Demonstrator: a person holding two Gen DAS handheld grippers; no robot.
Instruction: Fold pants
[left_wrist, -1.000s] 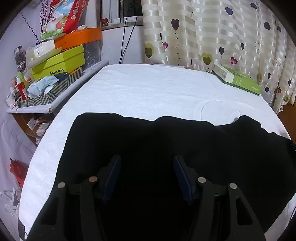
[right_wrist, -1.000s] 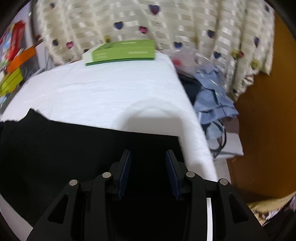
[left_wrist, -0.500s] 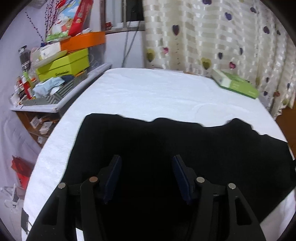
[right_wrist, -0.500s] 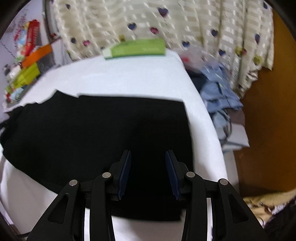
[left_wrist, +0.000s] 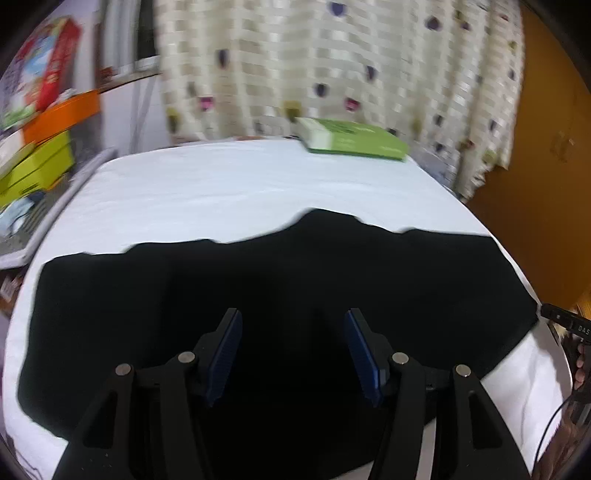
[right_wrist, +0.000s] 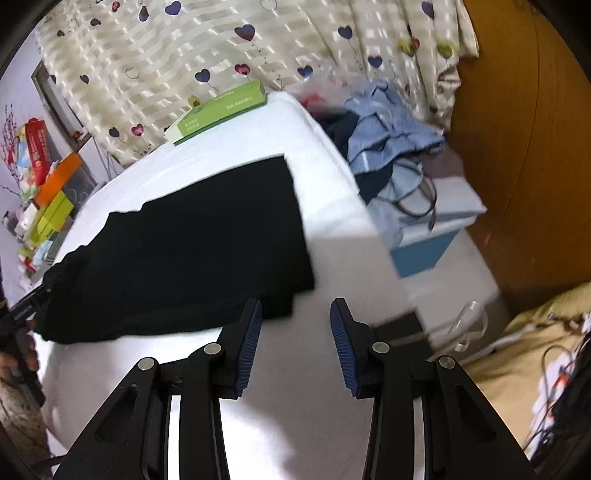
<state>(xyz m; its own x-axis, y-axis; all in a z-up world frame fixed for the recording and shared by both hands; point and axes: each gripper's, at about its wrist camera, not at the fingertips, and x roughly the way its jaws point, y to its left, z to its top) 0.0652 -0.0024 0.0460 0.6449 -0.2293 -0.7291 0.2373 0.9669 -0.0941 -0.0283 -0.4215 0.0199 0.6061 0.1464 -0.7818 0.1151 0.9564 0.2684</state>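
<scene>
Black fabric pants (left_wrist: 280, 295) are lying flat and spread out on the table covered in a white terry cloth (left_wrist: 229, 184), in the half away from the flat green cardboard box (left_wrist: 351, 142) that is resting at the table's far edge, well apart from the pants. The pants' far hem is running unevenly, wavy toward the box.

Left gripper (left_wrist: 293, 350), black frame with blue ribbed pads, is hovering over the middle of the pants; its jaws are standing wide apart with nothing between them. Whether the fingertips are touching the fabric cannot be told.

Right gripper (right_wrist: 295, 343), same build, is hanging over bare white cloth just beside the pants' square corner (right_wrist: 295, 295), on the side away from the box; its jaws are parted and gripping nothing.

A crumpled blue garment (right_wrist: 391, 129) is lying off the table's side, near the box end.
</scene>
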